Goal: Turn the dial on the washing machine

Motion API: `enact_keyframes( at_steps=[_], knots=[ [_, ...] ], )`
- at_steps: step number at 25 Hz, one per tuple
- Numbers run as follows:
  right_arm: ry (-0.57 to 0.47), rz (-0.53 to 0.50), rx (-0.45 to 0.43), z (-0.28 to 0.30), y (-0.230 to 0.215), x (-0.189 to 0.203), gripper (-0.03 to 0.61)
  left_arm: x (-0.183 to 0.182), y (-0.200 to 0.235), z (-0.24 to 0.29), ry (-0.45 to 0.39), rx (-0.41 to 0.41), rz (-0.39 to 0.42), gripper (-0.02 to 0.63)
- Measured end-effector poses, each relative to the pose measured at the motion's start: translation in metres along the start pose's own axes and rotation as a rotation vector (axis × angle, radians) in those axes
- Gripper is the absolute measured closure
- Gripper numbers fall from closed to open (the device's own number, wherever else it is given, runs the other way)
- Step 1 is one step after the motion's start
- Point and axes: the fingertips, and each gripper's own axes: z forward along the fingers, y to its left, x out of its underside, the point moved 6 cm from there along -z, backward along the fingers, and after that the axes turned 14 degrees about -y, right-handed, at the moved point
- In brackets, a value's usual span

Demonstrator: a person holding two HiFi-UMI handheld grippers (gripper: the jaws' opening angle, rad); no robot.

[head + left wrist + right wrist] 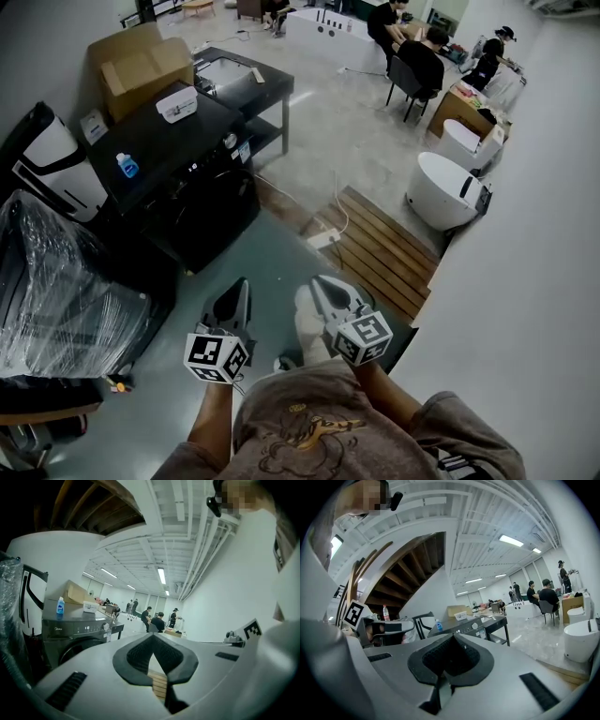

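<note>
Floor (356, 131), one washer (202, 211), two seemingly shut grippers (242, 283) (318, 280)

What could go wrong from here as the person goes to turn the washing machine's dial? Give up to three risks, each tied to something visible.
1. The right claw is shut; unless it opens, it may only bump the dial, not grip it.
2. The dial sits close beside other controls, so a stray touch is possible.
3. A white cable and power strip lie on the floor near the washing machine: a possible trip.
</note>
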Motion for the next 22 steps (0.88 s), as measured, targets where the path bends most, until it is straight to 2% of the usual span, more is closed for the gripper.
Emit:
enact_keyframes(
  at_steps=[10, 16, 22],
  knots=[
    [0.016, 0.042, -0.063, 0.095, -0.054, 0.000, 0.578, 0.002, 0.045, 0.080, -0.007, -0.051, 0.003, 0.621],
    [0.022, 0.032, -0.114, 0.170, -0.094, -0.017, 0.578, -0.012, 0.077, 0.153, -0.014, -0.082, 0.020, 0.621],
    [0.044, 0.051, -0.171, 0.235, -0.131, -0.029, 0.578, -0.027, 0.106, 0.208, -0.033, -0.157, 0.035, 0.621]
  ],
)
